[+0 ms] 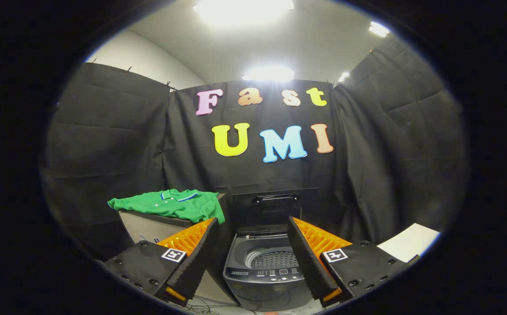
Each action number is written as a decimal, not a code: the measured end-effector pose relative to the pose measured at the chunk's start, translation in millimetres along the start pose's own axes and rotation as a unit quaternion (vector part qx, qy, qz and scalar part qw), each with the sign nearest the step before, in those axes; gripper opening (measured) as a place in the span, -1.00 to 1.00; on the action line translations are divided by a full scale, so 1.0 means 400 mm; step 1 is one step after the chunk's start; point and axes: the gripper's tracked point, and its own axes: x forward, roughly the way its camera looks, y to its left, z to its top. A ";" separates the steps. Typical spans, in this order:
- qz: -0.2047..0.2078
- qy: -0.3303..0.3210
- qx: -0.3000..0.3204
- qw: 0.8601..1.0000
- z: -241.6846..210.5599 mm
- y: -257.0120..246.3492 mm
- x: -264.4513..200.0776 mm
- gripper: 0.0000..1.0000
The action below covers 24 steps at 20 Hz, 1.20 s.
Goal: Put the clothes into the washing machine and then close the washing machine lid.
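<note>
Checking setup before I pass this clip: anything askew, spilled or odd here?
Nothing stands out. The green shirt lies on the box left of the washing machine, whose lid stands open; the gripper is open, holding nothing.

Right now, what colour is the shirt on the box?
Green shirt, blue-and-white collar; seen in the gripper view.

The place was a recording booth: black cloth walls (117,144) pinned on three sides, ceiling lights (242,8) overhead, a small washer (266,271) with raised lid (275,205) staged inside.
</note>
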 end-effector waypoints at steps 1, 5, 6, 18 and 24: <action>0.006 -0.001 0.000 1.000 0.015 0.005 0.010 0.91; 0.023 -0.009 -0.002 1.000 0.070 0.040 0.053 0.91; 0.027 -0.012 -0.002 1.000 0.082 0.055 0.067 0.92; 0.086 0.007 -0.014 0.996 0.137 0.306 0.269 0.95; 0.136 0.058 -0.043 0.988 0.074 0.450 0.360 0.96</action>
